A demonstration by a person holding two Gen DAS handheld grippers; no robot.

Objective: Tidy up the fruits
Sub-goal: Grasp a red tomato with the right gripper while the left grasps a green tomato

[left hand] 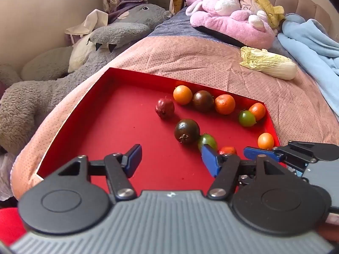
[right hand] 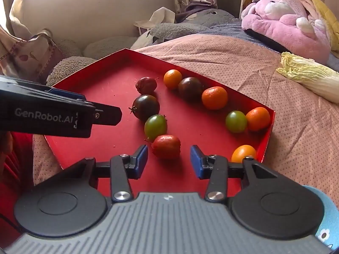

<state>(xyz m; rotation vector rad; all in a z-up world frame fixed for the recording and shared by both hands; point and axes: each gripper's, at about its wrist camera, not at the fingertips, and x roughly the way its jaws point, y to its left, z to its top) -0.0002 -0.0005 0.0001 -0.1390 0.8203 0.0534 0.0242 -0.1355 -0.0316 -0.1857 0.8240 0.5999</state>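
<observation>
Right hand-held gripper (right hand: 168,162) parted, empty, near red fruit (right hand: 166,146); left hand-held gripper (left hand: 171,159) wide, empty.

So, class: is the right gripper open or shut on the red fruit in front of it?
Open. The right gripper has its blue pads either side of the red fruit, with red tray showing in both gaps.

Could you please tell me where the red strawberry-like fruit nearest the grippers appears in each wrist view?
Left wrist view: the red strawberry-like fruit peeks out low right of centre, partly hidden behind a blue finger pad.
Right wrist view: it lies low centre, ahead of the right gripper.
Shared landmark: the oval green tomato sits just beyond it in the shallow red cardboard tray.
</observation>
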